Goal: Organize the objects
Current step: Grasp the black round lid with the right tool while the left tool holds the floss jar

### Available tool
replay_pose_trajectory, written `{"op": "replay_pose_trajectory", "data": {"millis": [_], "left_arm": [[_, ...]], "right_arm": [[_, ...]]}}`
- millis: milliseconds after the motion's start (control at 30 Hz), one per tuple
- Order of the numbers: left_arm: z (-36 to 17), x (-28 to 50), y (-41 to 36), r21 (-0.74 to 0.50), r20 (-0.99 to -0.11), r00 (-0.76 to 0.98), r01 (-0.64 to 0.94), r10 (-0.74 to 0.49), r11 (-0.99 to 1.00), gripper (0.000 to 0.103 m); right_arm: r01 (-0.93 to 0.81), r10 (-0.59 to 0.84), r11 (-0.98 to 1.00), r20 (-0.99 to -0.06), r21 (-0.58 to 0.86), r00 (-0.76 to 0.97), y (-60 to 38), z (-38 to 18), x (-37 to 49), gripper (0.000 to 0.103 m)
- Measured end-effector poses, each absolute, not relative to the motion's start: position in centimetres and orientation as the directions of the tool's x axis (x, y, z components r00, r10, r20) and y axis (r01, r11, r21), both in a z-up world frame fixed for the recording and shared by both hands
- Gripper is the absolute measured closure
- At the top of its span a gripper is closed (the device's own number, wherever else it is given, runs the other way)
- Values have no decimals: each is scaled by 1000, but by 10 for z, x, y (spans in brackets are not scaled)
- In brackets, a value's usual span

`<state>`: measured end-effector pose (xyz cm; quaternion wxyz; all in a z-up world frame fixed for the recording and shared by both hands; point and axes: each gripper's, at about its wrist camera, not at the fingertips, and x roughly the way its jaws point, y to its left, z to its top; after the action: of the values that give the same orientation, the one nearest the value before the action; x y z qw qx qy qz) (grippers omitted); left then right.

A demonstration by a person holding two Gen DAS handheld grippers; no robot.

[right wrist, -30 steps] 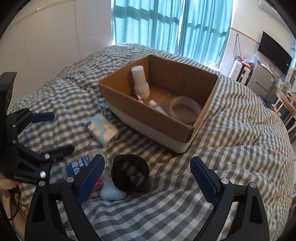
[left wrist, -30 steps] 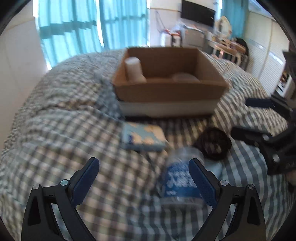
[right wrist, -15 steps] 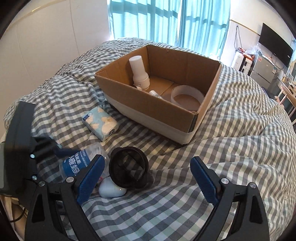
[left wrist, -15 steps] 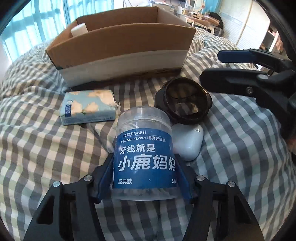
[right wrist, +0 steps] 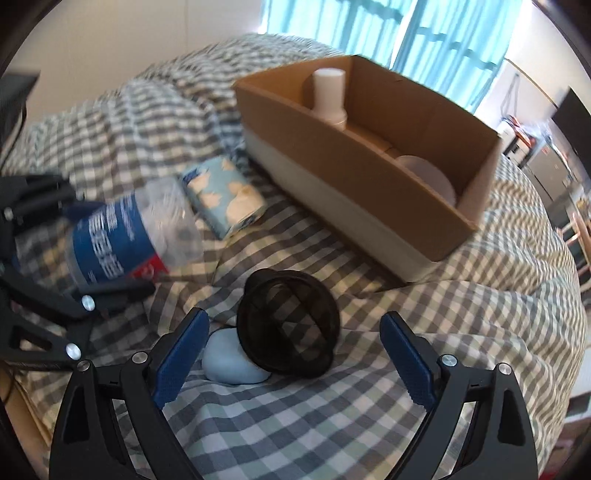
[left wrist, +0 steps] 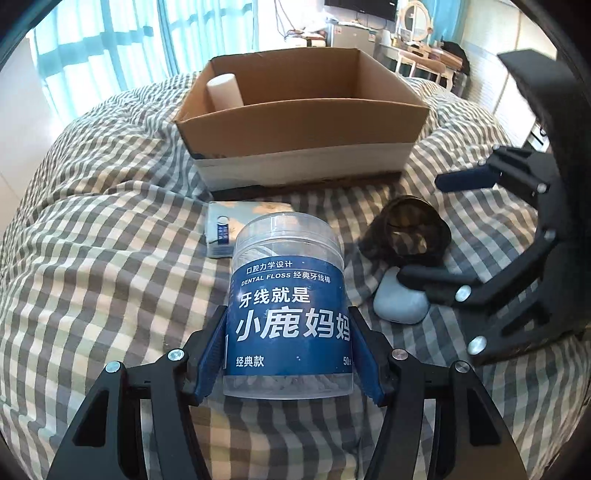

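My left gripper [left wrist: 288, 354] is squeezing the dental floss jar [left wrist: 290, 310]. The blue pads press on both sides of it, low down near the bottom. The jar looks lifted off the bed a little and tipped, with its clear lid end pointing toward the cardboard box [left wrist: 303, 147].

My right gripper [right wrist: 291, 365] is wide open and holds nothing. It hangs over the black mesh strainer [right wrist: 288, 328], which leans on a little light blue case [right wrist: 229, 363].

I think the jar goes in the box next. It could slip, because it is smooth and round and I hold it only near the bottom. If I swing it fast, the heavy top may tip out of my pads. It could also bump the front wall of the box if I do not lift it high enough. My two grippers are near each other, so they could knock together. The right one might push the strainer away instead of grabbing it, because the strainer is tilted and sits on the case.

The tissue pack [right wrist: 225, 195] lies just in front of the box. Inside the box stand a white bottle [right wrist: 328, 96] and a round white thing I cannot name.

All of this sits on a bed with a checked blanket [left wrist: 110, 258]. It is soft and lumpy, so things can roll or sink. Behind are blue curtains [right wrist: 424, 33] and bright windows.
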<state>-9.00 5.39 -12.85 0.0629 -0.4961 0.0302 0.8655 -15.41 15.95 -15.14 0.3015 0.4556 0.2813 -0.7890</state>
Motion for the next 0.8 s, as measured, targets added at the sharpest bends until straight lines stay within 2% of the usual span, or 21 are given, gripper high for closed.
{"op": "replay_pose_trajectory", "data": {"millis": [100, 167, 200, 333, 567, 800], "left_arm": [[-132, -90, 52, -18, -864, -496, -134, 83, -991, 40], [-134, -92, 48, -20, -864, -497, -135, 85, -991, 40], [-133, -94, 47, -22, -864, -496, -134, 87, -991, 40], [-131, -96, 38, -37, -863, -497, -127, 96, -991, 40], [-127, -93, 37, -39, -863, -497, -116, 92, -992, 40], [-103, -88, 29, -37, -835, -544, -95, 83, -995, 40]], "right_arm": [[724, -137, -656, -909, -215, -394, 153, -164, -159, 9], [731, -117, -650, -923, -207, -365, 151, -171, -163, 18], [731, -109, -650, -926, -208, -361, 150, -172, -164, 28], [732, -105, -646, -924, -218, -367, 150, -171, -163, 40], [712, -123, -650, -888, -266, -444, 153, -151, -150, 41], [665, -171, -704, -849, -249, -500, 162, -109, -135, 41]]}}
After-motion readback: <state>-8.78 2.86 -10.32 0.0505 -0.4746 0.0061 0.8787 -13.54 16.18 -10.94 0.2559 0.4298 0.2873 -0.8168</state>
